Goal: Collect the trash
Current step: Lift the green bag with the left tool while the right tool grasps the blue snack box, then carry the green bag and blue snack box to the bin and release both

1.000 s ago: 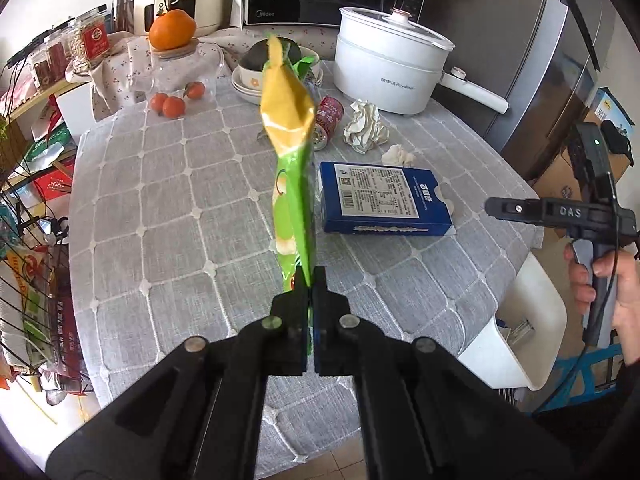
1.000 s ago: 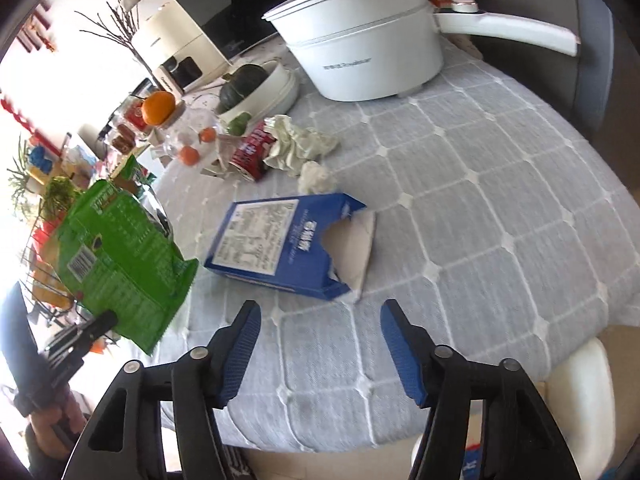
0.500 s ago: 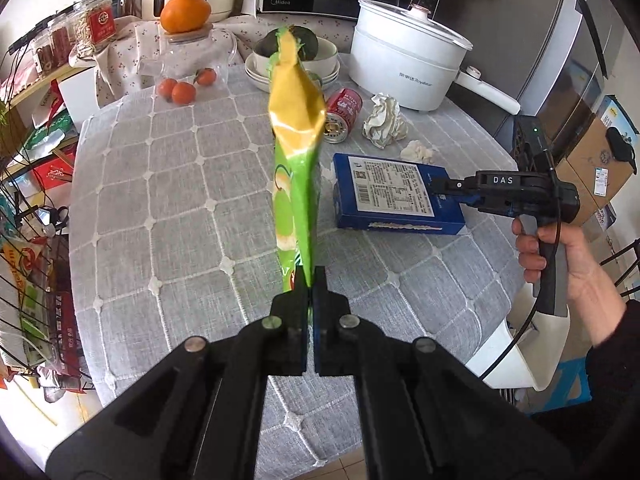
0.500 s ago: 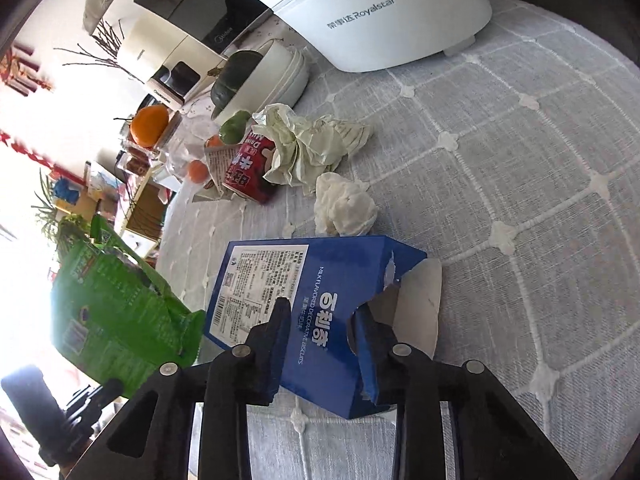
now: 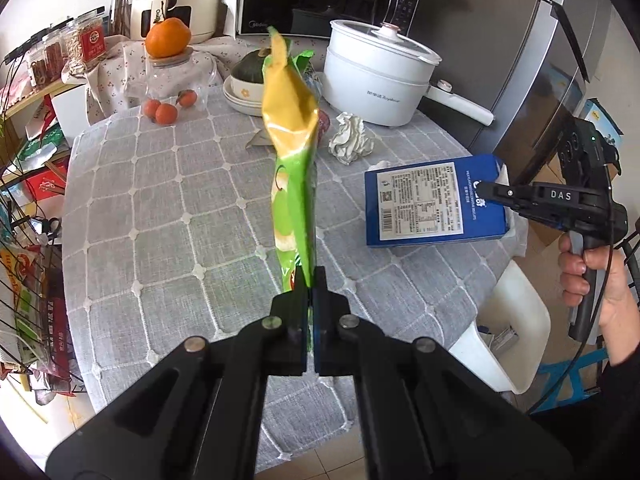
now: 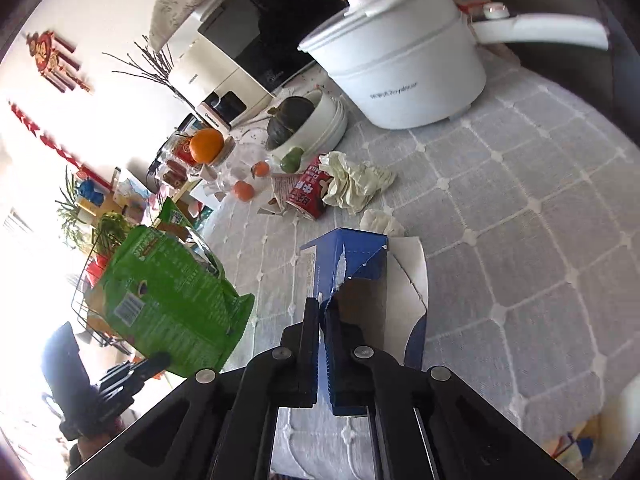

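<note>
My left gripper [image 5: 309, 280] is shut on a green and yellow snack bag [image 5: 291, 152] and holds it upright above the table; the bag also shows in the right wrist view [image 6: 168, 300]. My right gripper [image 6: 322, 312] is shut on the torn open end of a blue carton [image 6: 352, 256], lifted off the grey checked tablecloth [image 6: 540, 216]. In the left wrist view the carton [image 5: 428, 200] hangs from the right gripper [image 5: 486, 190] at the table's right edge. A crumpled paper [image 6: 352, 184], a small tissue wad [image 6: 380, 222] and a red can [image 6: 306, 192] lie behind.
A white pot [image 5: 376, 76] with a long handle, stacked bowls with a squash [image 5: 248, 72], a jar with an orange on top [image 5: 168, 40] and small oranges [image 5: 166, 112] stand at the back. A white chair [image 5: 508, 332] is by the right edge. A wire rack [image 5: 24, 264] is left.
My right gripper moved in on the blue carton, closed on its torn end and lifted it. My left gripper kept hold of the snack bag and drew back a little.
</note>
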`<state>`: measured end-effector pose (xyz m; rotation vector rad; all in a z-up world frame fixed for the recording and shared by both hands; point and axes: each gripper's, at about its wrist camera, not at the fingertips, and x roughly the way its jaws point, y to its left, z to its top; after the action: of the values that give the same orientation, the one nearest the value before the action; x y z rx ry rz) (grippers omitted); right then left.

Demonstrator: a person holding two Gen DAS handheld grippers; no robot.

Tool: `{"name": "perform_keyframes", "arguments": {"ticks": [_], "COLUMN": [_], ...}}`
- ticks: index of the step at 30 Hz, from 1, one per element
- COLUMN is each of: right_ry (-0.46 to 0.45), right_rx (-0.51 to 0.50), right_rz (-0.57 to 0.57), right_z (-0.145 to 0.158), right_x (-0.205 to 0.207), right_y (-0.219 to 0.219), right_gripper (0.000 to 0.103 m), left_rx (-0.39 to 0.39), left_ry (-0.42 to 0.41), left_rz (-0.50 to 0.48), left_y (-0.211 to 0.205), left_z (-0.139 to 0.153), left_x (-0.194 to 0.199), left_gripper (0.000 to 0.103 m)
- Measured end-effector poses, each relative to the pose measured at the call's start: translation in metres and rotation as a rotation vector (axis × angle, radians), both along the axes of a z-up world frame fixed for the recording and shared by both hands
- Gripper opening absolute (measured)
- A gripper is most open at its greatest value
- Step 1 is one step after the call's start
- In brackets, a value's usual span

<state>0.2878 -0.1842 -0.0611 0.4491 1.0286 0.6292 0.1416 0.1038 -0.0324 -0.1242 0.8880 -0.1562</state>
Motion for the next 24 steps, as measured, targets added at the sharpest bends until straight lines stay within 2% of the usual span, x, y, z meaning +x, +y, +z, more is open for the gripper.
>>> {"name": "perform_keyframes", "arguments": {"ticks": [5, 10, 24], "right_ry": [-0.037, -0.035, -0.025], "right_rx": [-0.08, -0.127, -0.198], "right_rz": [-0.063, -0.14, -0.302], "right_z": [0.035, 0.053, 0.058], "right_x": [-0.041, -0.085, -0.184], "right_y": [-0.037, -0.081, -0.184], "right_gripper": [0.003, 0.003, 0.003], "left_rx": [-0.003, -0.029, -0.08], "left_ry": [-0.026, -0.031, -0.019], "left_rz": [-0.051, -0.097, -0.254], "left_y": [-0.028, -0.057, -0.137], "left_z": [0.009, 0.01, 0.0], "left_x": [-0.014, -0.031, -0.061], "left_gripper": [0.002, 0.002, 0.002]}}
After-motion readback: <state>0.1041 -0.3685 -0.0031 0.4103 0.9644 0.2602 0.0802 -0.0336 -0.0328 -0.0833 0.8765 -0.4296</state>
